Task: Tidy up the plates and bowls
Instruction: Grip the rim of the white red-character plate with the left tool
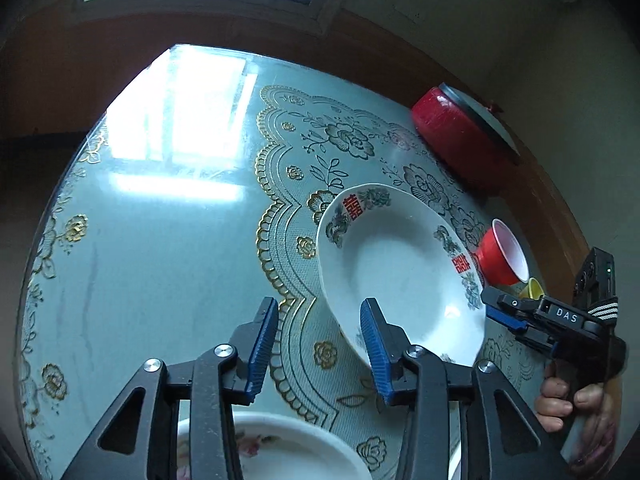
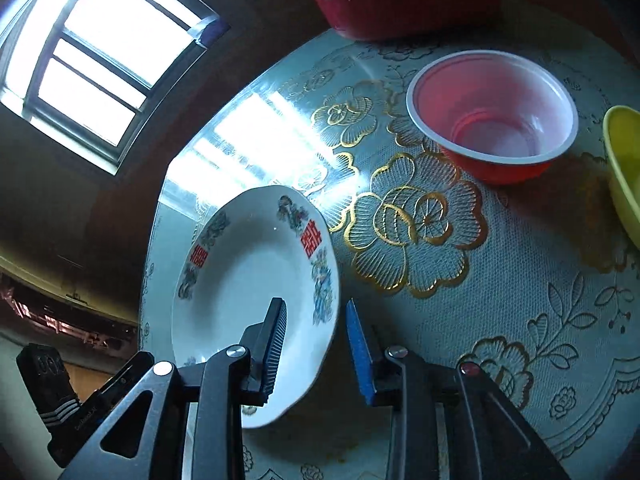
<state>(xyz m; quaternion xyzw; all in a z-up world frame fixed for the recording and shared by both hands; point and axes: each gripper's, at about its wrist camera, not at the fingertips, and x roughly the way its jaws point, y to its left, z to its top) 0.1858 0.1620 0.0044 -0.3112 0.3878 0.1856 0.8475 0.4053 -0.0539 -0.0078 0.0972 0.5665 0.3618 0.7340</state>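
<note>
A white plate with red characters and flower prints point(image 1: 400, 264) is tilted above the table. My right gripper point(image 1: 494, 312) grips its right rim; in the right wrist view point(image 2: 316, 344) its fingers straddle the plate's edge point(image 2: 256, 288). My left gripper point(image 1: 320, 348) is open and empty, just left of the plate's near edge. A second white plate with a pink flower point(image 1: 288, 452) lies below the left gripper. A red bowl with a white inside point(image 2: 492, 116) and a yellow bowl point(image 2: 624, 172) stand on the table to the right.
The round table point(image 1: 160, 240) has a glass top over a lace cloth with gold flowers. A red lidded pot point(image 1: 460, 132) stands at the far right edge. A window lies beyond the table.
</note>
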